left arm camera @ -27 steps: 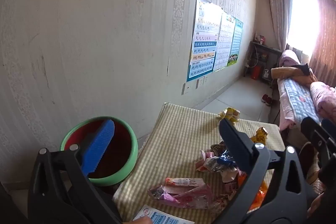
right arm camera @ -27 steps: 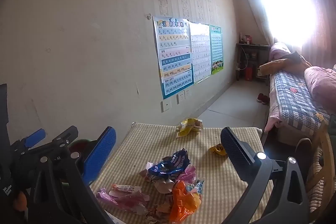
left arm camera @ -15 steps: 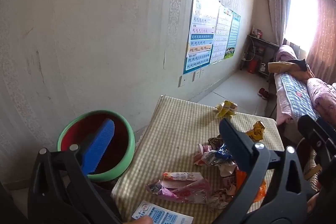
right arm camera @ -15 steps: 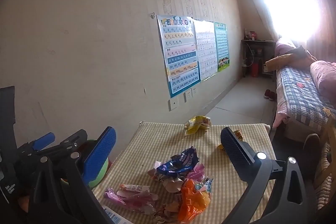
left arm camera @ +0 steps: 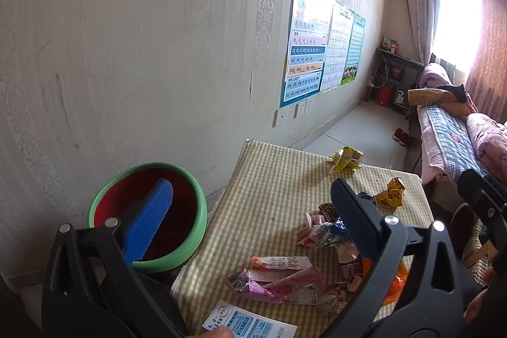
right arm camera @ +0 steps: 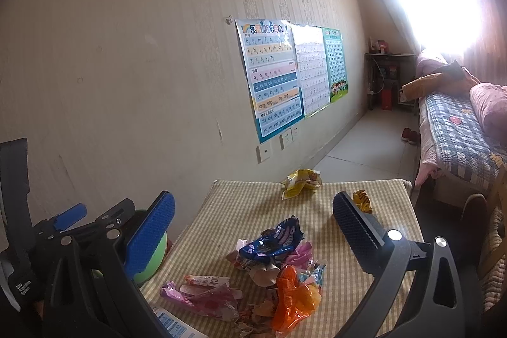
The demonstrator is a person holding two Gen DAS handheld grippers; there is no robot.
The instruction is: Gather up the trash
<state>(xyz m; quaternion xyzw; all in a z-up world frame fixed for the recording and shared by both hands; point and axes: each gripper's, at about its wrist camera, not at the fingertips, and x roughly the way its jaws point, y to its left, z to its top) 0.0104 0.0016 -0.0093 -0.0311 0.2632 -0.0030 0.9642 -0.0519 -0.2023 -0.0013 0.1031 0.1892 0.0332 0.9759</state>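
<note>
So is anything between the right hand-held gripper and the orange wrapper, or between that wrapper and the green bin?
Nothing visible blocks the right hand-held gripper, open above the orange wrapper. Toward the green bin, beside the table, pink wrappers lie on the cloth and the left hand-held gripper hovers by the bin.

Heap of crumpled foil snack wrappers [right arm camera: 272, 271], blue, pink, orange, on checked tablecloth ahead of right gripper [right arm camera: 253, 227], two yellow crumpled wrappers [right arm camera: 301, 178] farther beyond, red green-rimmed bin [left arm camera: 152, 211] behind left gripper's [left arm camera: 253, 211] left finger
</note>
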